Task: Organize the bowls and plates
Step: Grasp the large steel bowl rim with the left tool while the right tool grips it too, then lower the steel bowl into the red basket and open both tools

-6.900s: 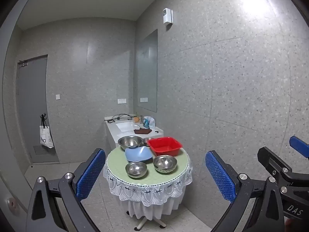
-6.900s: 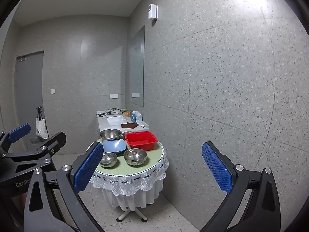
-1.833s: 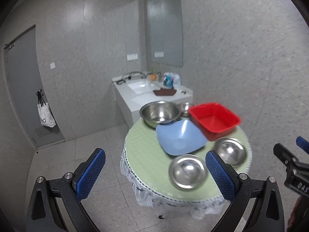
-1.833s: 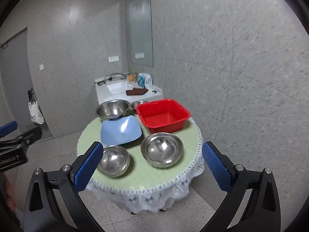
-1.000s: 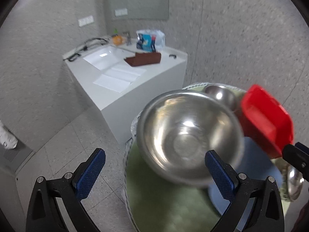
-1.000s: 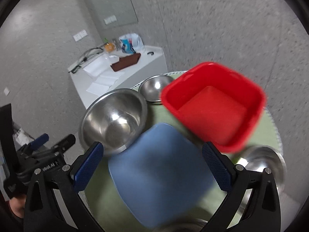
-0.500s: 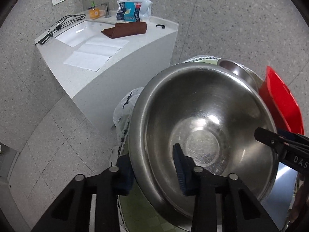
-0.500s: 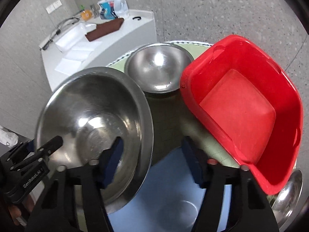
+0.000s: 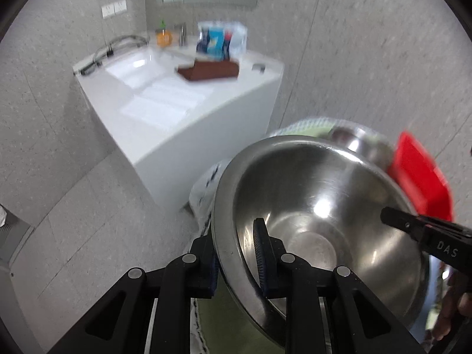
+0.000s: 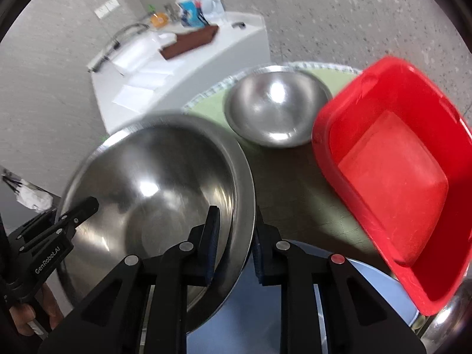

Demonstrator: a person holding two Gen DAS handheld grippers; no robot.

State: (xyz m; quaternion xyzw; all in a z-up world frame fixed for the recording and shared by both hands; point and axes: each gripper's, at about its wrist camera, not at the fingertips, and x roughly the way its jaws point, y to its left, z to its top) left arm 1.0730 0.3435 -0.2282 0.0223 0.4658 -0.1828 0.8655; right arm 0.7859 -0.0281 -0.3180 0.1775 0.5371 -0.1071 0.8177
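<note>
A large steel bowl [image 9: 324, 206] [image 10: 153, 185] is held by both grippers at opposite rims, lifted and tilted above the round green table [image 10: 206, 106]. My left gripper [image 9: 236, 253] is shut on its left rim; my right gripper [image 10: 234, 236] is shut on its right rim. A smaller steel bowl [image 10: 274, 109] sits at the table's back. A red square basin [image 10: 398, 177] sits on the right. A blue plate [image 10: 250, 318] lies under the right gripper.
A white vanity counter [image 9: 177, 94] with a sink, a brown cloth [image 9: 209, 70] and a packet stands behind the table. The grey wall is close on the right. Another steel bowl's rim [image 10: 445, 324] shows at the lower right.
Both grippers came in from across the room, closed on the large steel bowl's opposite rims, and the bowl has since risen and tilted slightly.
</note>
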